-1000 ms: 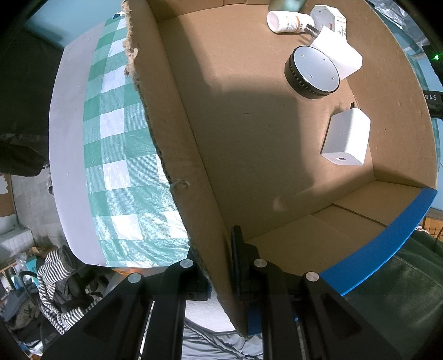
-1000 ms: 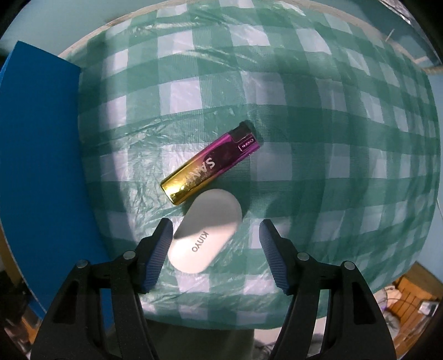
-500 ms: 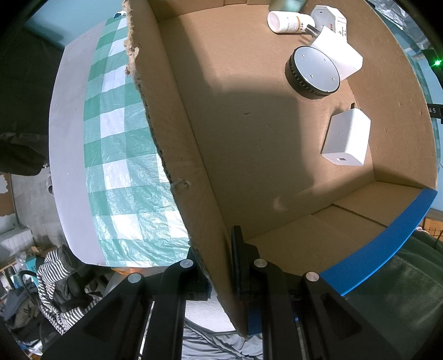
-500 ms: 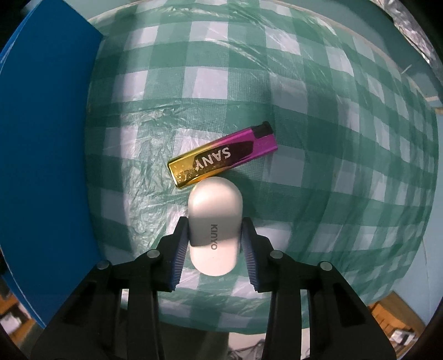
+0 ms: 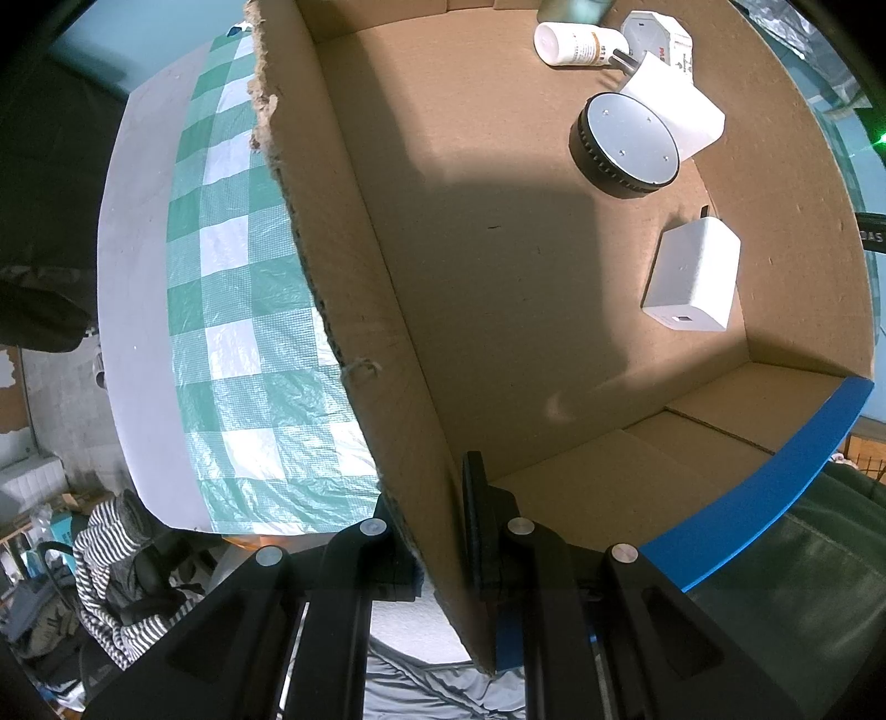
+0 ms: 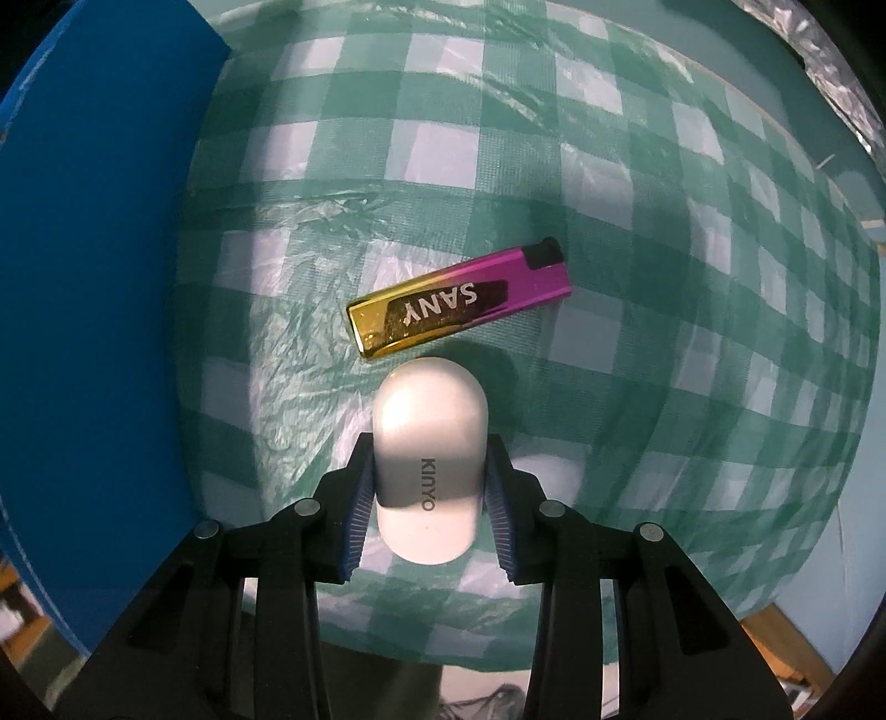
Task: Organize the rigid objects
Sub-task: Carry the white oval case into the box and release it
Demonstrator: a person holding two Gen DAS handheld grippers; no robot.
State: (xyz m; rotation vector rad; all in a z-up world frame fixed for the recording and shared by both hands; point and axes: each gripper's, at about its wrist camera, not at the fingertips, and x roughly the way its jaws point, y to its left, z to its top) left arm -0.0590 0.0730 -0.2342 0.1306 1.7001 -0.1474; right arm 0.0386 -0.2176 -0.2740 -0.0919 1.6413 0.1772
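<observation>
**Listener:** What does the left camera show, starting at the left edge?

**Operator:** Far left I see a striped garment (image 5: 111,559) below the tabletop (image 5: 133,310). The tabletop carries a green and white checked cloth (image 5: 243,343). Next comes the ragged wall of a cardboard box (image 5: 343,288), which runs down toward my left tool (image 5: 437,531). That tool is clamped on the wall, one finger outside and one inside.

**Listener:** And inside the box?

**Operator:** Toward the far right corner a white bottle (image 5: 576,44) lies on its side. Just right of it is a white boxed item (image 5: 659,39), and a white plug adapter (image 5: 675,105) lies in front of that. A round black puck with a grey top (image 5: 628,141) touches the adapter. Nearer me, apart from those, a white charger block (image 5: 692,277) lies by the right wall. The box's near right edge is blue (image 5: 775,487).

**Listener:** Now the right camera.

**Operator:** On the left is the box's blue outer face (image 6: 94,277). The checked cloth (image 6: 664,277) fills the rest. My right tool (image 6: 426,493) grips a white oval case marked KINYO (image 6: 429,443), its ribbed pads pressed to both sides. Whether the case is off the cloth I cannot tell. Just beyond it a gold to purple lighter marked SANY (image 6: 459,302) lies flat, slanting up to the right.
</observation>
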